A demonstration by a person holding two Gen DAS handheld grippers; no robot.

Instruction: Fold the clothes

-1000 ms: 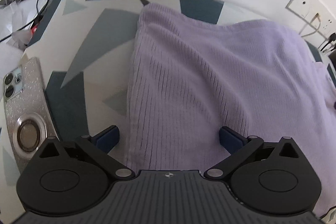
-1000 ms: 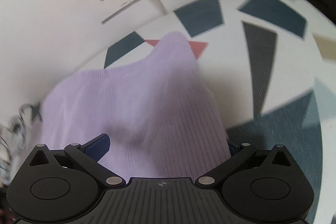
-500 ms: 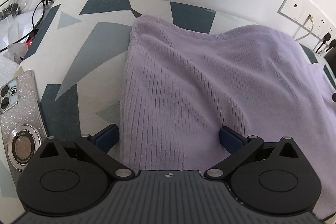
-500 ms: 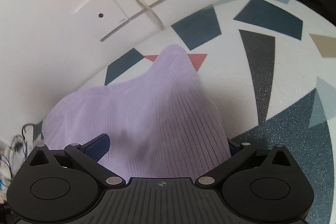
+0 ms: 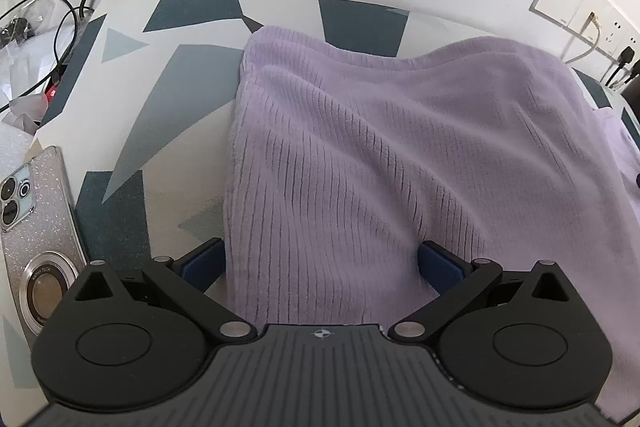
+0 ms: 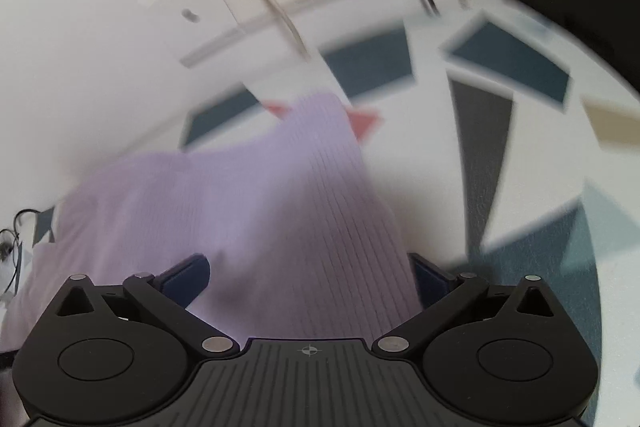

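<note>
sweater (image 5: 400, 147) fabric fills both wide-spread jaws, left gripper (image 5: 322, 263) and right gripper (image 6: 310, 273).

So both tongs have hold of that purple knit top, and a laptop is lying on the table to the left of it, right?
Not a laptop: the left wrist view shows a phone in a glittery case lying left of the purple knit top. The rest stands.
</note>
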